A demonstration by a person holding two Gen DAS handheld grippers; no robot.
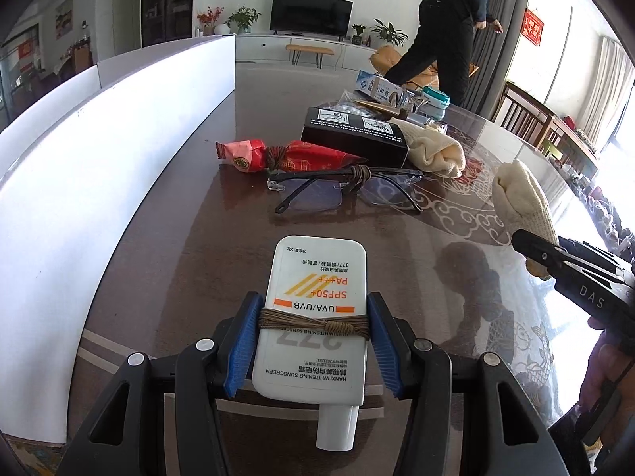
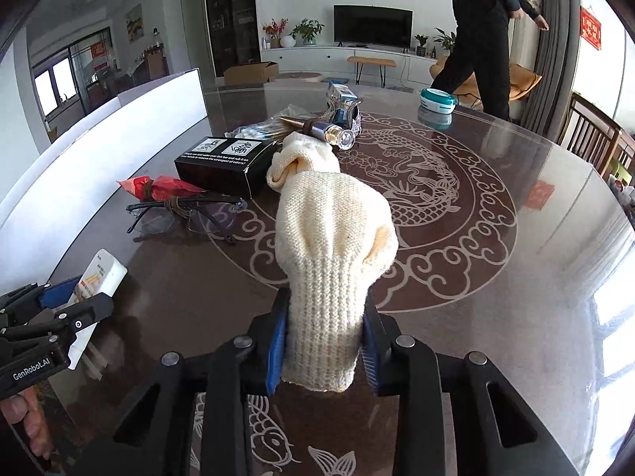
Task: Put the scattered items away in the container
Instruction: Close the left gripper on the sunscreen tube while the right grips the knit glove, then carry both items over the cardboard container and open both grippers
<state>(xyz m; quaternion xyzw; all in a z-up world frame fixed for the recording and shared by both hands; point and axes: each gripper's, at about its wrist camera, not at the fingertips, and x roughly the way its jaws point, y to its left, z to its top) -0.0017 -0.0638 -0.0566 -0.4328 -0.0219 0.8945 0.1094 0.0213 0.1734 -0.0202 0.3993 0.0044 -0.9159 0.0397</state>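
Holding sunscreen tube (image 1: 313,317) in our left gripper (image 1: 313,341), clamped mid-body above table (image 1: 166,238); rigid, smooth, maybe slippery. Our right gripper (image 2: 323,351) pinches soft, light glove (image 2: 333,277) at cuff.

A living room with white walls. A dark TV (image 2: 372,25) stands on a long white cabinet (image 2: 337,57), potted plants (image 2: 306,31) on either side. A small wooden bench (image 2: 371,62) sits before it. Grey curtains (image 2: 553,39) hang by a bright window (image 1: 555,31) on the right. A person in dark clothes (image 2: 486,27) walks past. The glossy dark worktop (image 2: 496,246) bears a pale dragon pattern.
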